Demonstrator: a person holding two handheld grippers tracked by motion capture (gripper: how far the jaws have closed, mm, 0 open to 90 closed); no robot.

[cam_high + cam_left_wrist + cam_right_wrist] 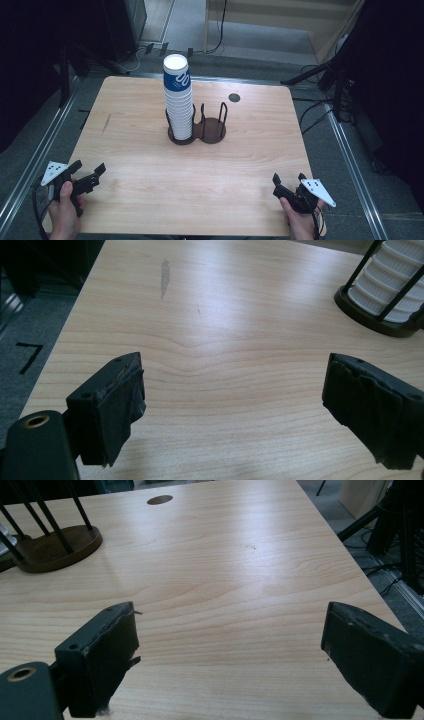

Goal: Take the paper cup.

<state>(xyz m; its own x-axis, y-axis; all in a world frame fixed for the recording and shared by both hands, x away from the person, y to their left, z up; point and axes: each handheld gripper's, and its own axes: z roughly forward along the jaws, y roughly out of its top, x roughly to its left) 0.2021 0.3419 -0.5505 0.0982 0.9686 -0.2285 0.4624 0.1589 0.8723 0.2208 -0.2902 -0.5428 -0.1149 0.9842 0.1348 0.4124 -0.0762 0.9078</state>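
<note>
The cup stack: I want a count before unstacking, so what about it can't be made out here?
- Cup stack, high view: rims too small and close-packed to count.
- Cup stack, left gripper view: upper part cut off by the frame edge, crossed by the holder's rods.
- Blue print on the top cup: too small to read.

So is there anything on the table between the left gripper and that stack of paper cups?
Nothing visible. Bare table lies between the open left gripper and the stack of paper cups; only the holder's own thin black rods ring the stack's lower part.
</note>
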